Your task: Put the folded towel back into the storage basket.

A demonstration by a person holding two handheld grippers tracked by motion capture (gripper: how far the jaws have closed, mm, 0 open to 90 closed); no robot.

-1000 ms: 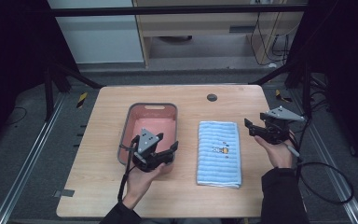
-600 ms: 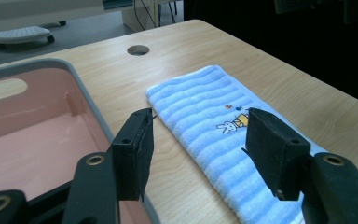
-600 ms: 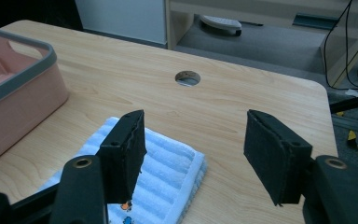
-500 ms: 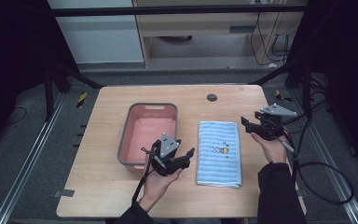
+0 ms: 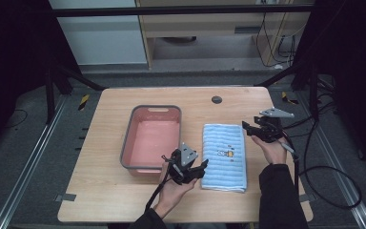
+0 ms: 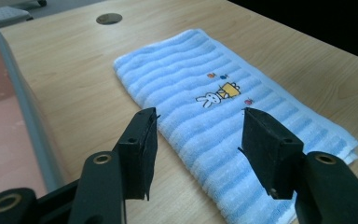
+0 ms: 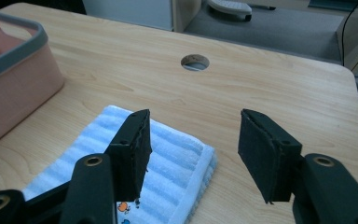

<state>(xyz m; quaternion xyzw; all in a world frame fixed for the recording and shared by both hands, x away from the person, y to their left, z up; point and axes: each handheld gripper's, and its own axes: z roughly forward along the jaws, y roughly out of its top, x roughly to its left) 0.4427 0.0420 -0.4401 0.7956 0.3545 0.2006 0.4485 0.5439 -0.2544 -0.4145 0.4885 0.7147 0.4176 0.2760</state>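
Observation:
A folded blue striped towel (image 5: 224, 155) with a small rabbit picture lies flat on the wooden table, right of a pink basin (image 5: 126, 143) with a grey rim. My left gripper (image 5: 198, 169) hovers low at the towel's near left edge. In the left gripper view its jaws (image 6: 198, 114) straddle the towel (image 6: 191, 70) without touching it. My right gripper (image 5: 248, 130) hangs over the towel's far right corner (image 7: 168, 158), jaws (image 7: 193, 114) apart and nothing gripped. Both pairs of jaws have just been closing, with only air between the pads.
The basin (image 6: 23, 107) sits close on the left gripper's left side and holds nothing. A round cable hole (image 5: 216, 99) is in the table behind the towel. The table's right edge lies just beyond the right hand. Cables trail from both grippers off the table.
My left gripper has moved right from the basin's front to the towel's near left edge and sunk lower. My right gripper has edged toward the towel's far corner. Both jaw gaps have narrowed.

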